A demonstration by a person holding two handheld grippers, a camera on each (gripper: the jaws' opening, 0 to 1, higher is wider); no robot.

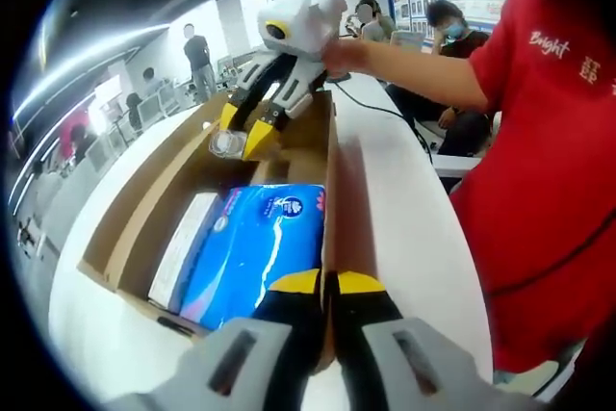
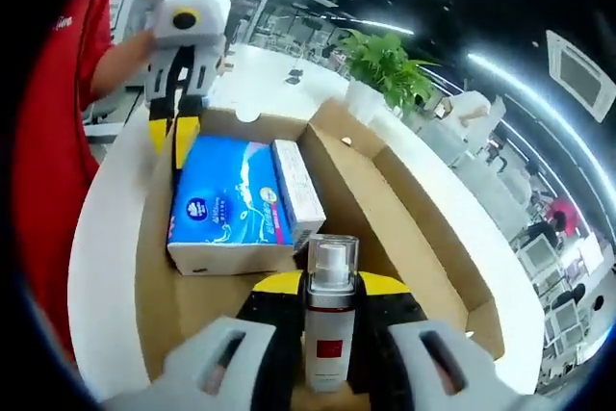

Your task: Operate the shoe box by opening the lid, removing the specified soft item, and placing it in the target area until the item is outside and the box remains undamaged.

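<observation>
White surface (image 1: 404,209), long and curved, carrying everything. On it, open cardboard shoe box (image 1: 144,199), lid folded out flat to the side away from the person, walls upright and unbroken as far as visible. In the right gripper view, same shoe box (image 2: 414,228) with lid spread toward the potted plant (image 2: 385,64), which stands on the surface beyond the box.

Inside the box, blue soft tissue pack (image 1: 255,247) lying flat against the wall nearest the person; seen again as a blue-topped pack (image 2: 226,204) in the right gripper view, at the box end nearer the left claw. Just beside it, touching along 1 long edge, slim white carton (image 2: 296,190), also flat on the box floor, shown as a pale strip (image 1: 183,247) in the left gripper view.

Left claw (image 1: 329,286) down at the box wall beside the tissue pack, yellow tips pressed together over the cardboard edge, 2 jaws nearly meeting, pinching the wall. Same claw (image 2: 175,127) seen from the other end, straddling that wall.

Right claw (image 2: 330,300) inside the far end of the box, closed around a small spray bottle (image 2: 329,324), white body, red label, clear cap, held upright between 2 jaws. From the left gripper view, right claw (image 1: 245,132) pointing down into the box, clear cap between the yellow tips.

Person in red shirt (image 1: 549,141) standing at the surface edge.
</observation>
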